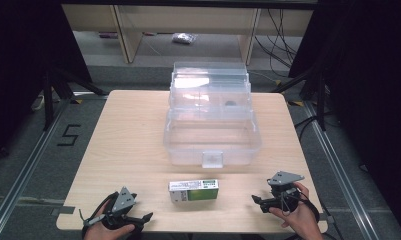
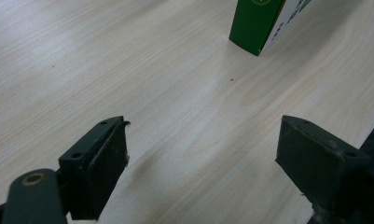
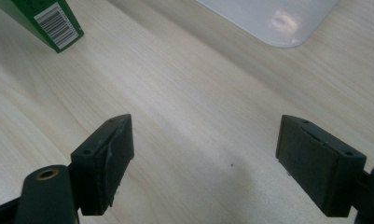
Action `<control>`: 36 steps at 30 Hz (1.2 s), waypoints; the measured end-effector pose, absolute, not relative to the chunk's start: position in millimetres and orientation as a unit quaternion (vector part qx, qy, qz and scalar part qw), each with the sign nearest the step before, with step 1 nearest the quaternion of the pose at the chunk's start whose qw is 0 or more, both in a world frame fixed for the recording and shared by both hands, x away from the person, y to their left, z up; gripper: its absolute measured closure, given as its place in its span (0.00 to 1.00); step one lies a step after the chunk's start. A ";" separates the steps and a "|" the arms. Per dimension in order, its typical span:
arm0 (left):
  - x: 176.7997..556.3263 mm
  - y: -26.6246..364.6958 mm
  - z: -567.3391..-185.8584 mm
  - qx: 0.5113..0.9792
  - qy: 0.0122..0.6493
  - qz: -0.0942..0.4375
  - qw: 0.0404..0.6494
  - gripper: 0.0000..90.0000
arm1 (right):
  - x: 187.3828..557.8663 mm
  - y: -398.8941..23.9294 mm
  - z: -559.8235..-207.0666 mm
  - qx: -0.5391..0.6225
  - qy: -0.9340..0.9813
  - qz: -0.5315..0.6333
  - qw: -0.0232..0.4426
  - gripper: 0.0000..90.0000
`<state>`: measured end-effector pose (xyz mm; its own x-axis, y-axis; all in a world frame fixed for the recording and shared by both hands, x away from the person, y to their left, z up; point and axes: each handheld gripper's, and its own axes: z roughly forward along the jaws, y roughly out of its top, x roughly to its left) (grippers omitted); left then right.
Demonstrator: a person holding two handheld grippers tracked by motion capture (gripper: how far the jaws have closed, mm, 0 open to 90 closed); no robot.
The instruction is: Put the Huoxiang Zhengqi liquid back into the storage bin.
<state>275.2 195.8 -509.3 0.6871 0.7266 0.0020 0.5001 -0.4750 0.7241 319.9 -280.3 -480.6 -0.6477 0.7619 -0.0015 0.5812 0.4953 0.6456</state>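
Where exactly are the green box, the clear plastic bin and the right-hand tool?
green box [image 1: 194,190], high view, middle of its top face.
clear plastic bin [image 1: 212,157], high view, front wall by the latch.
right tool [image 1: 258,201], high view, between its open black tips.

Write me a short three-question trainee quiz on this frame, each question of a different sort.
1. True or false: the green and white box lies inside the clear plastic case.
2. Which is nearer the person's edge of the table: A the box, B the case?
3. What do the left gripper and right gripper hold?

Key:
1. False. The box lies on the table, in front of the case and apart from it.
2. A.
3. Nothing. Both grippers have their fingers spread wide over bare wood, one on each side of the box.
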 end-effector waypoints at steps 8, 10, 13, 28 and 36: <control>275.0 193.7 -509.3 0.843 0.361 0.154 0.367 0.18 | 320.6 -277.5 -469.4 0.351 0.870 0.314 0.149 0.26; 276.5 195.7 -509.1 0.849 0.355 0.159 0.357 0.18 | 320.6 -273.3 -461.9 0.341 0.875 0.310 0.148 0.27; 276.5 195.8 -509.1 0.850 0.354 0.159 0.357 0.18 | 322.5 -270.8 -456.6 0.325 0.882 0.307 0.149 0.27; 276.7 195.4 -509.7 0.847 0.356 0.155 0.362 0.18 | 337.3 -225.2 -416.1 0.235 0.917 0.283 0.157 0.29; 276.6 195.8 -509.5 0.849 0.354 0.154 0.360 0.18 | 341.0 -199.0 -399.3 0.203 0.935 0.258 0.135 0.29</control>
<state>276.6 195.8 -509.5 0.7014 0.7127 0.0071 0.4902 -0.4896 0.7211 341.0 -199.0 -399.3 -0.8807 0.4499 -0.1481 0.3100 0.7839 0.5380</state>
